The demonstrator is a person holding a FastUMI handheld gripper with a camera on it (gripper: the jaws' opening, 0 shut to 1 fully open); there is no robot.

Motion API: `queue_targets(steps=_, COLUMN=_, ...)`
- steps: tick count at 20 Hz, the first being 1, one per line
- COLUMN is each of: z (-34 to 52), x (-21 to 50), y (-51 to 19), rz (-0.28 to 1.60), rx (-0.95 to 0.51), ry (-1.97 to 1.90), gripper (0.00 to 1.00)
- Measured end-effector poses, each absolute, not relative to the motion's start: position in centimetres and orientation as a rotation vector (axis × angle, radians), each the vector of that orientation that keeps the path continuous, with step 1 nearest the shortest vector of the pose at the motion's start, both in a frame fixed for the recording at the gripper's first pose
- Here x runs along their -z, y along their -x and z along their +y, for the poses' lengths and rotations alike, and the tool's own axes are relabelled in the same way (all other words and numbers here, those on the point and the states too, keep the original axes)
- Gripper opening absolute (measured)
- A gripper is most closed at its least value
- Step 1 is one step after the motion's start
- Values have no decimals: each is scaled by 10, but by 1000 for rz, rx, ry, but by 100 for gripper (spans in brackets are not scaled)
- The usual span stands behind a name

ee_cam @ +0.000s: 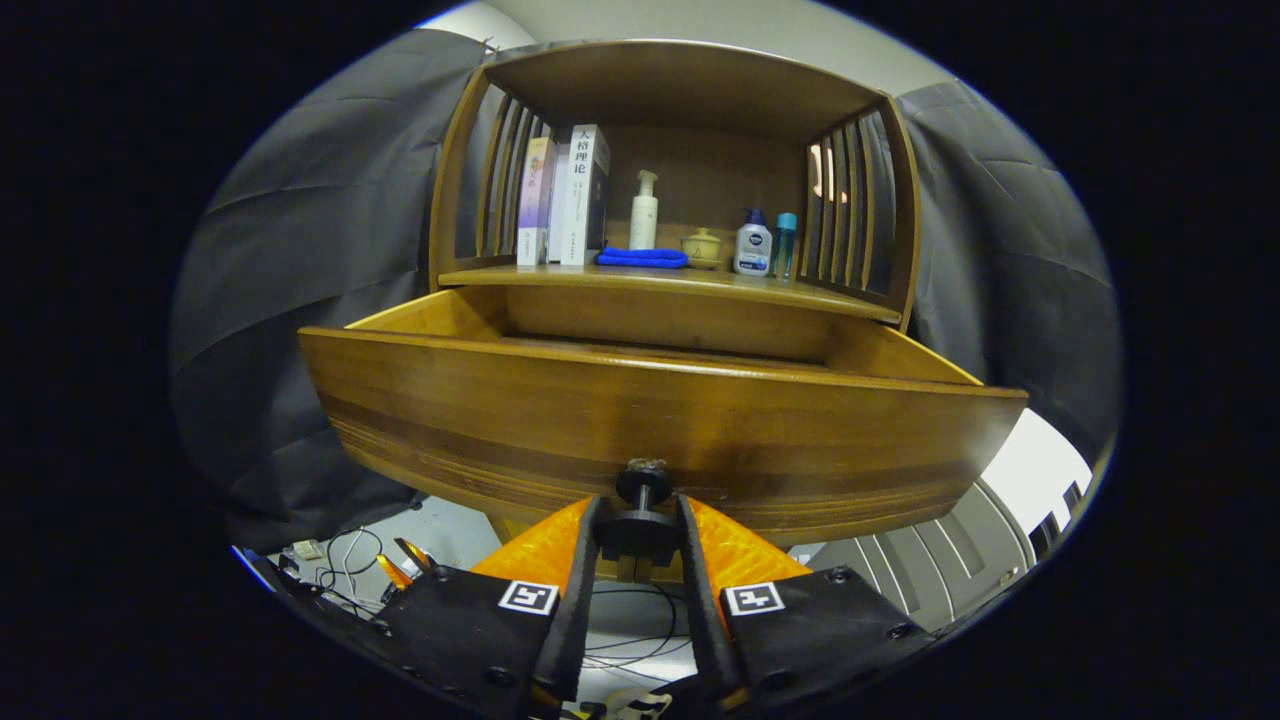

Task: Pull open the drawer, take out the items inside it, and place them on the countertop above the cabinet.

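Observation:
The wooden drawer (640,420) stands pulled far out of the cabinet, its curved front close to the camera. A black knob (643,500) sticks out of the drawer front, and my gripper (640,525) is shut on it, an orange finger (545,550) pressing from each side. The drawer's front wall hides its inside, so I cannot tell what lies in it. Above it runs the countertop (660,285), under a wooden canopy.
On the countertop stand books (565,195), a white pump bottle (644,210), a folded blue cloth (641,258), a small lidded bowl (702,247), a white-and-blue bottle (752,243) and a teal bottle (786,243). Slatted side panels (850,200) flank it. Cables (345,565) lie on the floor below.

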State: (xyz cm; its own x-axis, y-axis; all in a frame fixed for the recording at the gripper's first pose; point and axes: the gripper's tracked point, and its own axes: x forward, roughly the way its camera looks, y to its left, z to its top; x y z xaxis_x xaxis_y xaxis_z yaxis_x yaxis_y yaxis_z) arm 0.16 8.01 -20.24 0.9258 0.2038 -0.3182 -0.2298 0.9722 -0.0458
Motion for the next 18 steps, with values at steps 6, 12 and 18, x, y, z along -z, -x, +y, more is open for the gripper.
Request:
queue_targets(steps=6, z=64, x=110, y=5, rz=97, rx=-177, ry=2, gripper=95)
queue_targets(steps=12, z=57, x=76, y=-31, rz=158, rx=-72, ry=-23, gripper=96)
queue_targets(steps=18, z=61, x=92, y=-80, rz=371, rx=-27, ry=56, gripper=97)
